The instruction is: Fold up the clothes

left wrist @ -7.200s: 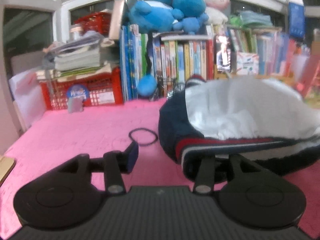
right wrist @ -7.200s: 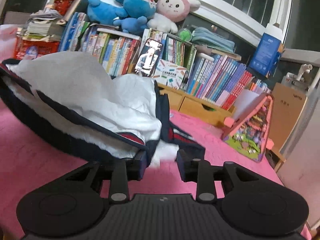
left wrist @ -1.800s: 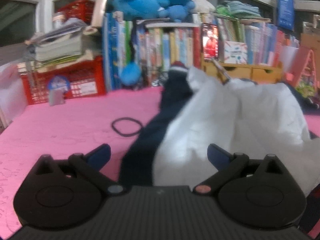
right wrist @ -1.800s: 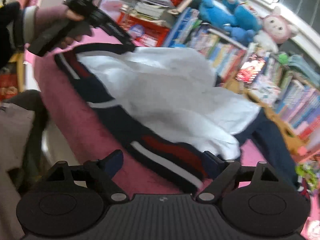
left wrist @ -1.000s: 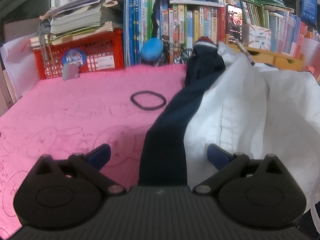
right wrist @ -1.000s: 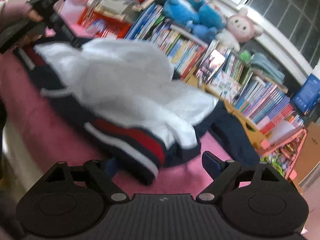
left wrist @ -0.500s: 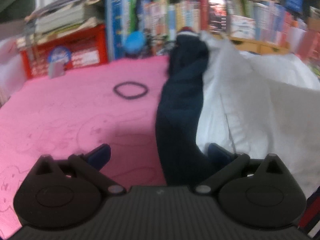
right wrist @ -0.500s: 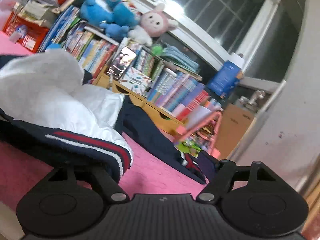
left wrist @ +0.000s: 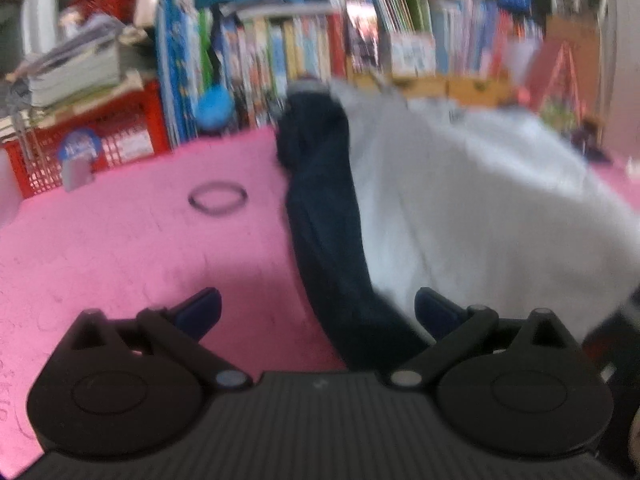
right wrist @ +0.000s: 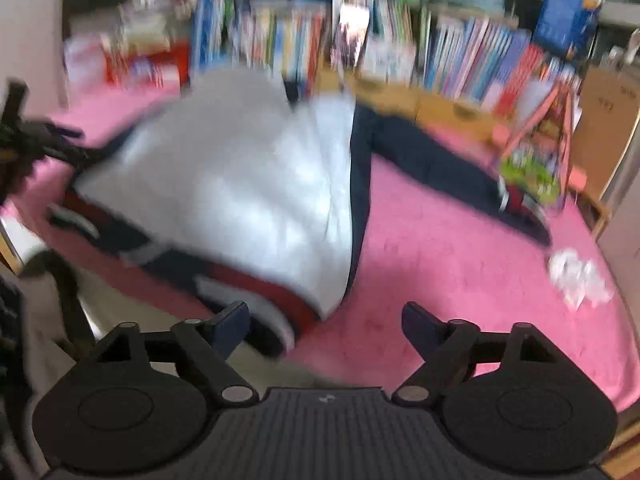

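Note:
A white and navy jacket (right wrist: 248, 184) with a red and white striped hem lies spread on the pink mat (right wrist: 448, 248), one navy sleeve (right wrist: 436, 168) stretched to the right. In the left wrist view its navy sleeve (left wrist: 328, 216) runs from the bookshelf toward me beside the white body (left wrist: 472, 200). My left gripper (left wrist: 318, 310) is open, the sleeve lying between its fingers. My right gripper (right wrist: 326, 326) is open above the jacket's striped hem (right wrist: 256, 292), holding nothing. Both views are blurred.
A black hair band (left wrist: 218, 200) lies on the mat left of the sleeve. Red baskets (left wrist: 96, 140) with stacked papers, a row of books (right wrist: 460, 56) with plush toys, and a pink toy stand (right wrist: 540, 148) line the back. Crumpled white paper (right wrist: 576, 276) lies at right.
Both grippers let go of the jacket and opened. The jacket has dropped flat onto the mat. The right gripper has swung back to look down at the hem.

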`<action>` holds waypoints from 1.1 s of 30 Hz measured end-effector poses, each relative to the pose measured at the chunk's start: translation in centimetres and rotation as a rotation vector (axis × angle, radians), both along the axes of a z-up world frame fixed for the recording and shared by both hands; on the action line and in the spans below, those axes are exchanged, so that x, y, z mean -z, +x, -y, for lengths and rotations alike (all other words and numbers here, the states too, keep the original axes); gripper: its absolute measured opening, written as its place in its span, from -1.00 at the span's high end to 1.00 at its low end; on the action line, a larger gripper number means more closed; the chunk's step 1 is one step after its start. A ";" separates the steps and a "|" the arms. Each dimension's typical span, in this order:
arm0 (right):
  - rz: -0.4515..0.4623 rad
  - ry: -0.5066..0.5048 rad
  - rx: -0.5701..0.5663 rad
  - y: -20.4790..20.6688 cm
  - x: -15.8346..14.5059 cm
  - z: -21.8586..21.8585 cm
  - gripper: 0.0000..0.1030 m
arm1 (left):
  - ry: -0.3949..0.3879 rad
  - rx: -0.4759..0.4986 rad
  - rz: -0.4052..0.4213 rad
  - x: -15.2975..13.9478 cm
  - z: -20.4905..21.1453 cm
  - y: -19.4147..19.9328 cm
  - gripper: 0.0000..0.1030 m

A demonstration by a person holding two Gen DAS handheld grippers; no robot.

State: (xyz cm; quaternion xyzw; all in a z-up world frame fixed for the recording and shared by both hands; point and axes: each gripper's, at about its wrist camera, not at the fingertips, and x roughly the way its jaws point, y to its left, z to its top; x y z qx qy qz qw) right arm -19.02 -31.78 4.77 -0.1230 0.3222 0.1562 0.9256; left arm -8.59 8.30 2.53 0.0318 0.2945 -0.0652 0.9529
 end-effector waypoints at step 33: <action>-0.141 0.438 0.249 25.9 5.3 -5.2 0.88 | -0.203 -0.064 -0.172 1.8 1.8 12.3 0.81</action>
